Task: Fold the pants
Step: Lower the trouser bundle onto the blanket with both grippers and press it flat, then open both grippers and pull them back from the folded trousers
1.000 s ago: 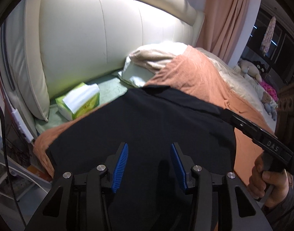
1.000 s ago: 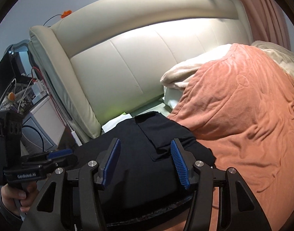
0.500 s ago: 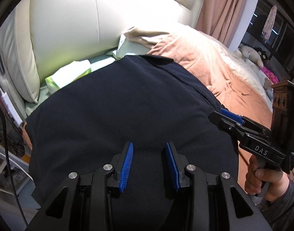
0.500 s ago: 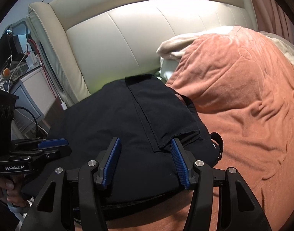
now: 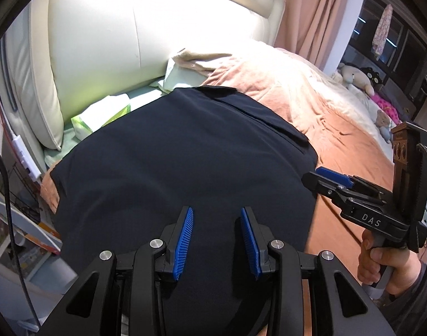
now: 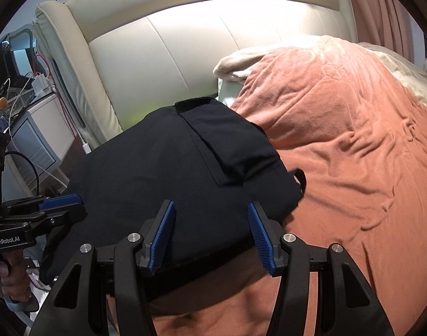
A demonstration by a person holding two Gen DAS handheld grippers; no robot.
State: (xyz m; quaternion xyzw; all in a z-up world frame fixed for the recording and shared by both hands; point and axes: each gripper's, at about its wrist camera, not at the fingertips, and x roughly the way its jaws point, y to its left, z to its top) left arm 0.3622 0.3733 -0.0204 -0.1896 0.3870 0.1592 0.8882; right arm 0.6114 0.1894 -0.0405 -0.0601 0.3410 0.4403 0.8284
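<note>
Dark navy pants [image 5: 185,154] lie folded and flat on the orange blanket [image 5: 339,128] near the head of the bed. My left gripper [image 5: 216,212] hovers over their near edge, jaws apart, with only flat cloth showing in the gap below. In the right wrist view the pants [image 6: 171,162] show a folded flap on top and a belt loop at the right edge. My right gripper [image 6: 211,205] stands open just above their near right corner. Each gripper also shows from the side in the other view: the right gripper [image 5: 329,177] at the pants' right edge, the left gripper [image 6: 70,203] at their left edge.
A cream padded headboard [image 5: 129,42] rises behind the pants. A green tissue box [image 5: 101,114] and a pale pillow [image 5: 180,74] lie at its foot. Soft toys [image 5: 359,78] sit far right. A cluttered bedside table [image 6: 37,128] with cables stands left of the bed.
Both grippers have come down and closer to the pants, which now fill more of each view. The left jaws have narrowed a little. The right gripper now sits at the pants' right edge.
</note>
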